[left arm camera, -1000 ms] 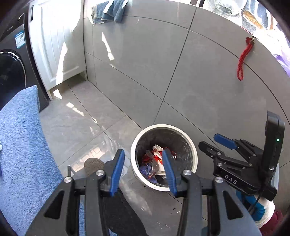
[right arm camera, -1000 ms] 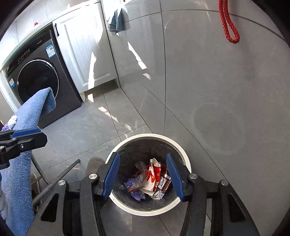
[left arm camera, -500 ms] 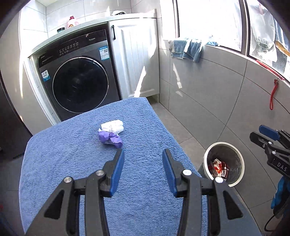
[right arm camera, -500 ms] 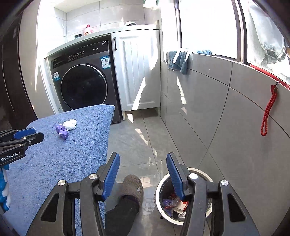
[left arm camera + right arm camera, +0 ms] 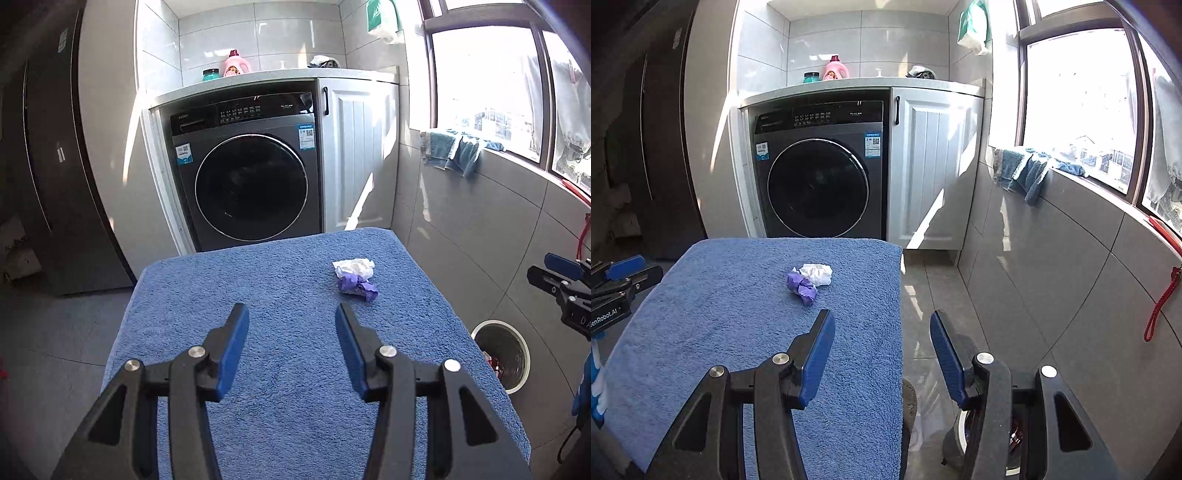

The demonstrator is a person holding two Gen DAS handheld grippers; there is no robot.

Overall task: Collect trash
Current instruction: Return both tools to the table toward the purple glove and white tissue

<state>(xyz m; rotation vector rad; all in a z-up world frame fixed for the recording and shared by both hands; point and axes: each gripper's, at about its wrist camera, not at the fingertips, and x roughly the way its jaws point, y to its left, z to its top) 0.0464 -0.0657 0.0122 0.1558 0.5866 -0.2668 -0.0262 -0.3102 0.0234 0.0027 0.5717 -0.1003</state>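
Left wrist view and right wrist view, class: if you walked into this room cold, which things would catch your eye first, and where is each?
Two crumpled scraps, a white wad touching a purple wad, lie on the blue towel-covered table, ahead of the open left gripper and right gripper. Behind stands a dark washing machine under a counter. A white-rimmed trash bin sits on the floor to the table's right.

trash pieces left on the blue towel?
2: a crumpled white tissue and a crumpled purple wrapper, touching, on the blue towel toward its far right. Nothing appears hidden.
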